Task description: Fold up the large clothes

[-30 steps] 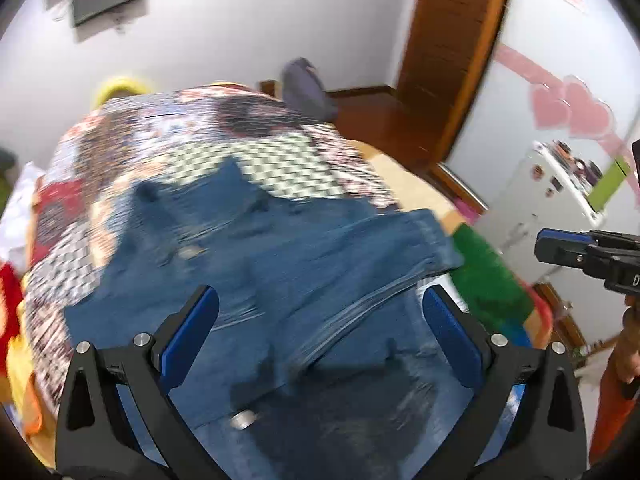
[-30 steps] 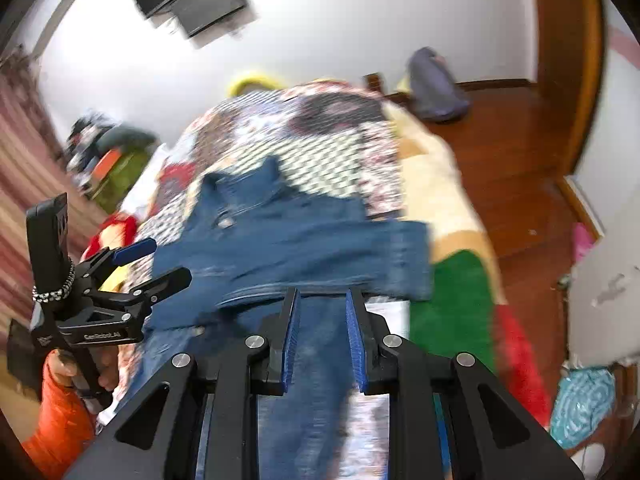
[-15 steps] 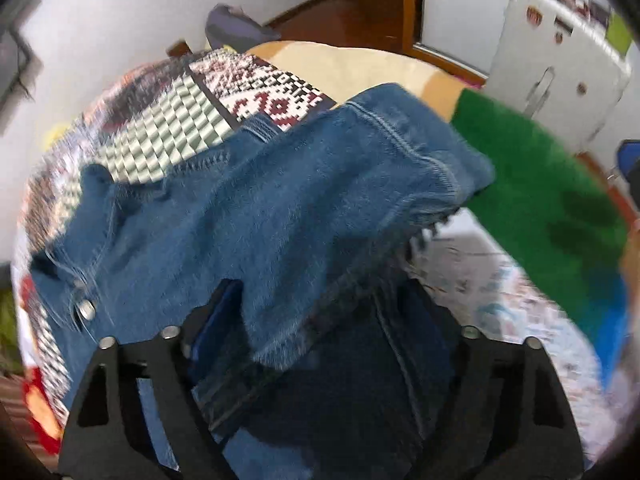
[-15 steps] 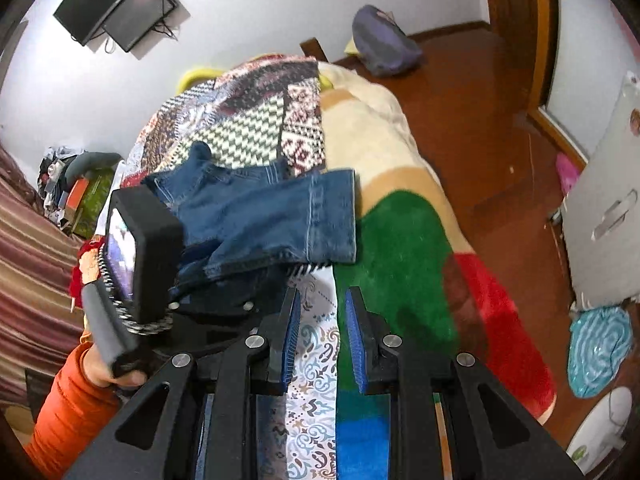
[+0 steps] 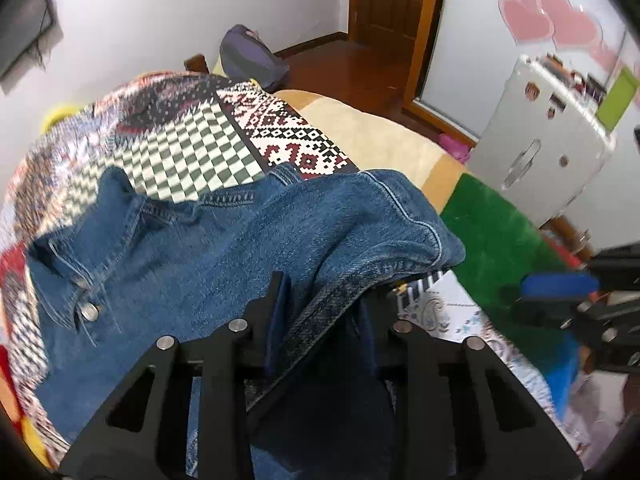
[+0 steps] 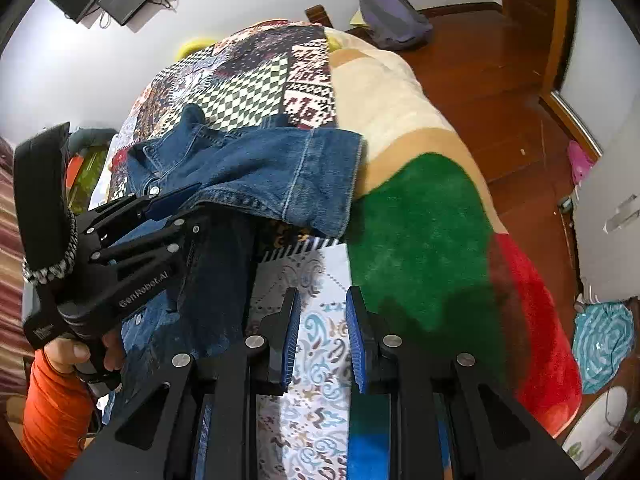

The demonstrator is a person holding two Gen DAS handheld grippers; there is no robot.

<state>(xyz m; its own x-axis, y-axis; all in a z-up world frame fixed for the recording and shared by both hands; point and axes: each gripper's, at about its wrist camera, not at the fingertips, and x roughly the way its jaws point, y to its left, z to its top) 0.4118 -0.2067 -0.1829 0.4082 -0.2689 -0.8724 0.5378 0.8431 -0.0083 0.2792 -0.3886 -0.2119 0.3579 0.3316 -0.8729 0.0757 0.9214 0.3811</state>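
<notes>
A blue denim jacket (image 5: 224,248) lies on the bed, its collar to the left and a sleeve folded across the body; it also shows in the right wrist view (image 6: 272,168). My left gripper (image 5: 320,308) is shut on the jacket's folded edge near the hem, with denim bunched between its jaws; it shows in the right wrist view (image 6: 168,216) holding the cloth a little lifted. My right gripper (image 6: 322,340) is empty, its jaws a narrow gap apart, above the paisley sheet to the right of the jacket. It appears at the right edge of the left wrist view (image 5: 560,296).
The bed carries a patchwork quilt (image 6: 256,72) and a cream, green and red blanket (image 6: 424,240). A white cabinet (image 5: 544,152) and wooden door (image 5: 392,4) stand to the right. A purple bag (image 6: 392,12) lies on the wooden floor beyond the bed.
My left gripper came down onto the jacket and closed on its folded edge. My right gripper moved off the jacket to the right, above the sheet.
</notes>
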